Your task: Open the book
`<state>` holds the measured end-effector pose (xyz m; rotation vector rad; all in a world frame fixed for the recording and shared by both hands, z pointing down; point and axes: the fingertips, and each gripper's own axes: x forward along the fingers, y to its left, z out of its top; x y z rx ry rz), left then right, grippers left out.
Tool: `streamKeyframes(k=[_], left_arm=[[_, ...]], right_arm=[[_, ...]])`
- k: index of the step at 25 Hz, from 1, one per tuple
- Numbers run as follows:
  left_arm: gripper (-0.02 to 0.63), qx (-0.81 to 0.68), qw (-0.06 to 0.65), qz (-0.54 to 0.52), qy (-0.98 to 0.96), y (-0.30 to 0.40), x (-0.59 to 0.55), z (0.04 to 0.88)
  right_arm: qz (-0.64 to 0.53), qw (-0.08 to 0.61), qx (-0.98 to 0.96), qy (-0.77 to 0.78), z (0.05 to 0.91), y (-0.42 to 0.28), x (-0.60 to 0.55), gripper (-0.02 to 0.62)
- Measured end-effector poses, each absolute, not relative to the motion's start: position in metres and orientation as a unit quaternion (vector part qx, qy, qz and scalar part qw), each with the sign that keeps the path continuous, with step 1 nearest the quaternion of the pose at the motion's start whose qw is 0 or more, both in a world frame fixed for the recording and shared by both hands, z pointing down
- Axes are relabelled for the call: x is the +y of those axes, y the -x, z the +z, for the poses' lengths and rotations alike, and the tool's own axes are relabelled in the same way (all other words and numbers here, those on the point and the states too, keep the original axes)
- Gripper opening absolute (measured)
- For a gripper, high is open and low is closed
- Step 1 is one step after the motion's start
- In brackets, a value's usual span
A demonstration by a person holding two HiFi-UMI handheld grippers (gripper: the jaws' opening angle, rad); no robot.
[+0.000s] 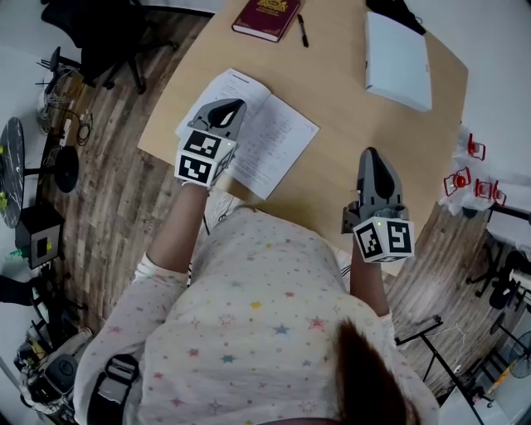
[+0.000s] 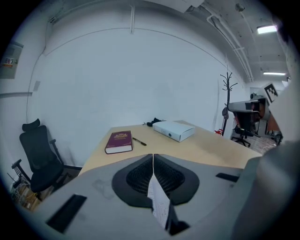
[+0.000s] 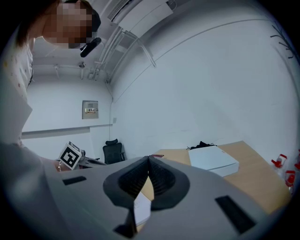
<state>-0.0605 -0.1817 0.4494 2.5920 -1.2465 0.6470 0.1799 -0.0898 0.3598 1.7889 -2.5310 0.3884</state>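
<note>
Pale wooden table (image 1: 348,100), wood-plank floor, white walls.
- Right gripper (image 1: 371,154): near table edge, jaws pressed together, holding nothing.
- Left gripper (image 1: 235,106): jaws pressed together, over the open book (image 1: 270,137), which lies flat at the near left edge.
- Far end: maroon book (image 1: 266,17), closed; pen (image 1: 303,30) just beside it; white box (image 1: 397,60).
</note>
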Motion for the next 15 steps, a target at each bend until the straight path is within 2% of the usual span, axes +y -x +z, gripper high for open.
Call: streamKeyframes(k=[15], left_arm=[[0.015,-0.44,0.058,0.126,-0.887,0.048,-0.166,0.37]], right_arm=[[0.103,-0.018,-0.816,-0.568,0.337,-0.181,-0.095,0.0]])
